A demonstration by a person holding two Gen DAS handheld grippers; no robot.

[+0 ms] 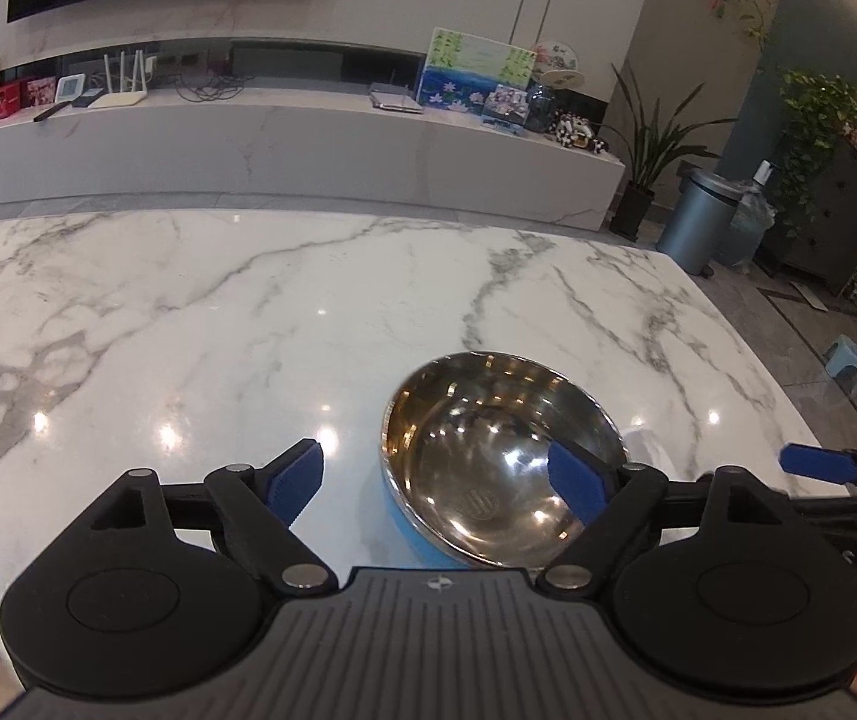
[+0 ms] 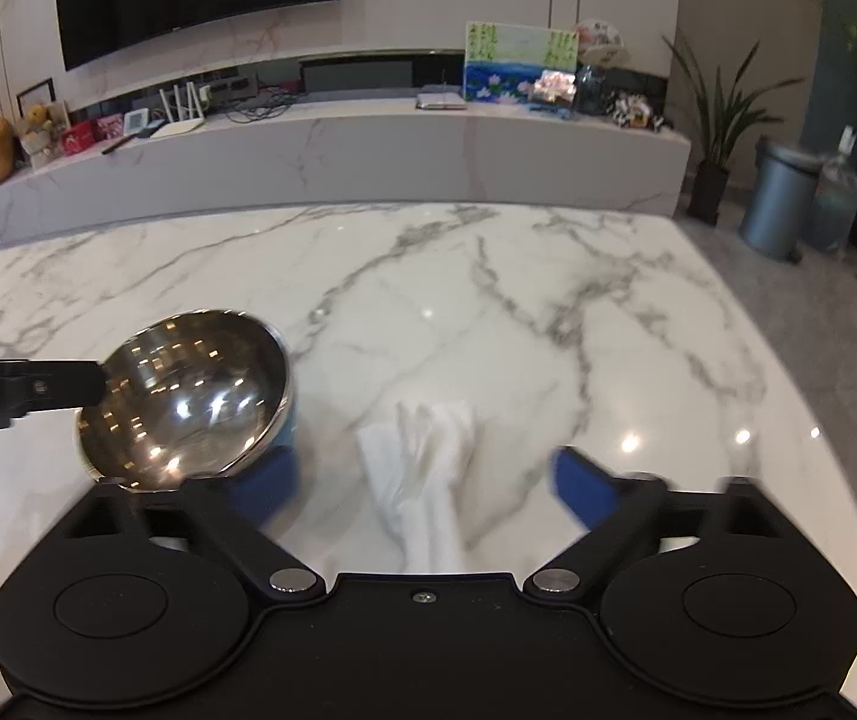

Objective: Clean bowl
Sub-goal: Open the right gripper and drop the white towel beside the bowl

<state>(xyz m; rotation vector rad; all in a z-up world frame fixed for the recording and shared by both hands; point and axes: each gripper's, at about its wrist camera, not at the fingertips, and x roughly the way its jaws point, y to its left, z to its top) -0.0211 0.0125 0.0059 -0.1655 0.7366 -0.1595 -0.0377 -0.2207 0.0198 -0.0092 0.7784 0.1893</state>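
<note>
Low in frame, right gripper (image 2: 425,489) spread wide over a white cloth (image 2: 422,462); left gripper (image 1: 437,480) open, 1 finger inside the bowl (image 1: 500,462), mid-frame. Either stage; no wiping visible.

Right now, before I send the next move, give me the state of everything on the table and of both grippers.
bowl: upright on the marble table, steel inside looks empty, blue outside.
white cloth: crumpled, lying loose on the table, right of the bowl.
left gripper: open, one finger over the bowl's inside, nothing gripped.
right gripper: open, fingers either side of the cloth, not closed on it.
</note>
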